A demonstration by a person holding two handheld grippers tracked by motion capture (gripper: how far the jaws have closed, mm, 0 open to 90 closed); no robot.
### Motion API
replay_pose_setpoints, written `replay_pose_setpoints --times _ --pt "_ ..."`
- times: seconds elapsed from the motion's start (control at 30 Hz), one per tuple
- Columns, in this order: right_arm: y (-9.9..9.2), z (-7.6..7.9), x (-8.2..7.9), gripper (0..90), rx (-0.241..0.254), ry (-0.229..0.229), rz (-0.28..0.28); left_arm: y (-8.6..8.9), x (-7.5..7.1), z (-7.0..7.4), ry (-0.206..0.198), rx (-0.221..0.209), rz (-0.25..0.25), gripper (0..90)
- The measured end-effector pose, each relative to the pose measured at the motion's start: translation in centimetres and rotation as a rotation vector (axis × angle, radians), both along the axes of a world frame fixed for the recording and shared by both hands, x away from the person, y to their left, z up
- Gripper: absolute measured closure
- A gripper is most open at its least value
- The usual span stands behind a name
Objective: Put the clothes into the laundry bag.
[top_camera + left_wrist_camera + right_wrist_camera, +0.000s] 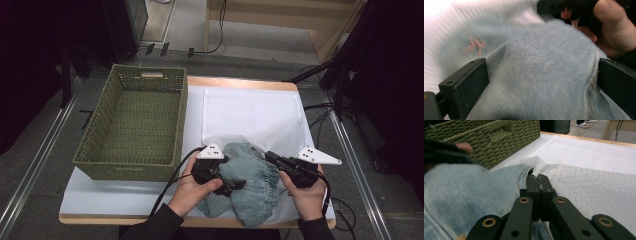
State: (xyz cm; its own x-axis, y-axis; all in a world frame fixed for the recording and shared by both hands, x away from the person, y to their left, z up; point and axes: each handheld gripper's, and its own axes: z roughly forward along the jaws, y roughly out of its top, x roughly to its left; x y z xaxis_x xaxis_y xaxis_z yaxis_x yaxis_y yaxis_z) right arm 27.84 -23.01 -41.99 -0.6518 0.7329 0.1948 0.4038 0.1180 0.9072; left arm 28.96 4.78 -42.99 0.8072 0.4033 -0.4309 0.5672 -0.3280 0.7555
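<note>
The green woven basket (134, 122) stands on the table's left side, and the light denim garment (248, 182) lies crumpled at the near edge. The right gripper (537, 180) is fully closed, pinching the white cloth (252, 115) beside the denim's edge. The left gripper (235, 186) has its jaws wide apart with denim between them, not pressed.

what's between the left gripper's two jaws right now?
Light blue denim: in the left gripper view the cloth bulges across the whole gap of the left gripper, whose jaws stand wide. High view puts that gripper over the garment's left side.
</note>
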Motion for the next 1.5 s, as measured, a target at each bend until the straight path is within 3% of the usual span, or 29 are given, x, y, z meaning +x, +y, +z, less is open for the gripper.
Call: replay_pose_setpoints --times 0.07,0.13,0.27,0.33,0.4,0.5,0.63,0.8,0.87,1.03,1.13,1.2,1.3,1.33,1.4,1.5 --pt "0.0 -0.1 0.0 90.0 0.002 0.004 0.004 -0.7 0.1 -0.7 0.046 0.004 -0.039 0.0" --pt "0.2 -0.1 0.0 90.0 0.001 -0.003 0.015 -1.2 -0.1 -1.0 0.037 0.028 -0.073 3.9" --pt "0.4 0.1 -0.1 90.0 0.001 -0.007 0.030 -1.7 -0.9 -1.0 -0.005 0.030 -0.108 40.0" --pt "0.5 0.1 -0.1 90.0 0.000 -0.009 0.029 -1.7 -1.0 -0.7 -0.004 0.000 -0.105 58.3" --pt "0.5 0.2 -0.1 90.0 0.002 -0.010 0.032 -1.7 -1.0 -0.5 -0.014 -0.015 -0.136 67.9" --pt "0.7 0.3 -0.2 90.0 0.004 -0.016 0.036 -2.1 -1.4 -0.4 -0.033 -0.026 -0.201 72.6" --pt "1.0 0.5 -0.4 90.0 0.001 -0.033 0.048 -3.4 -2.5 -0.1 -0.094 -0.032 -0.271 73.5" --pt "1.1 0.7 -0.6 90.0 0.003 -0.048 0.049 -4.1 -2.5 0.1 -0.118 -0.043 -0.242 73.8" --pt "0.9 0.8 -0.8 90.0 0.015 -0.056 0.047 -4.2 -2.5 0.3 -0.133 -0.045 -0.205 74.4" --pt "0.6 1.6 -1.4 90.0 0.030 -0.083 0.043 -4.3 -3.3 1.7 -0.277 -0.057 -0.011 75.9" --pt "0.5 2.0 -1.6 90.0 0.042 -0.106 0.035 -4.6 -3.7 1.9 -0.329 -0.063 0.103 76.1" --pt "0.3 2.1 -1.6 90.0 0.042 -0.109 0.021 -4.8 -3.5 1.4 -0.306 -0.078 0.119 75.7" --pt "0.0 1.8 -1.4 90.0 0.034 -0.094 0.010 -5.4 -2.6 0.2 -0.208 -0.020 0.081 70.0" --pt "-0.1 1.6 -1.3 90.0 0.028 -0.086 0.007 -5.3 -2.5 -0.1 -0.204 -0.005 0.082 66.3" --pt "-0.1 1.2 -1.0 90.0 0.026 -0.075 0.003 -4.8 -2.4 -0.2 -0.206 -0.036 0.042 55.1" --pt "-0.3 1.0 -0.9 90.0 0.024 -0.073 0.001 -3.8 -2.8 0.5 -0.231 -0.077 0.004 29.9"
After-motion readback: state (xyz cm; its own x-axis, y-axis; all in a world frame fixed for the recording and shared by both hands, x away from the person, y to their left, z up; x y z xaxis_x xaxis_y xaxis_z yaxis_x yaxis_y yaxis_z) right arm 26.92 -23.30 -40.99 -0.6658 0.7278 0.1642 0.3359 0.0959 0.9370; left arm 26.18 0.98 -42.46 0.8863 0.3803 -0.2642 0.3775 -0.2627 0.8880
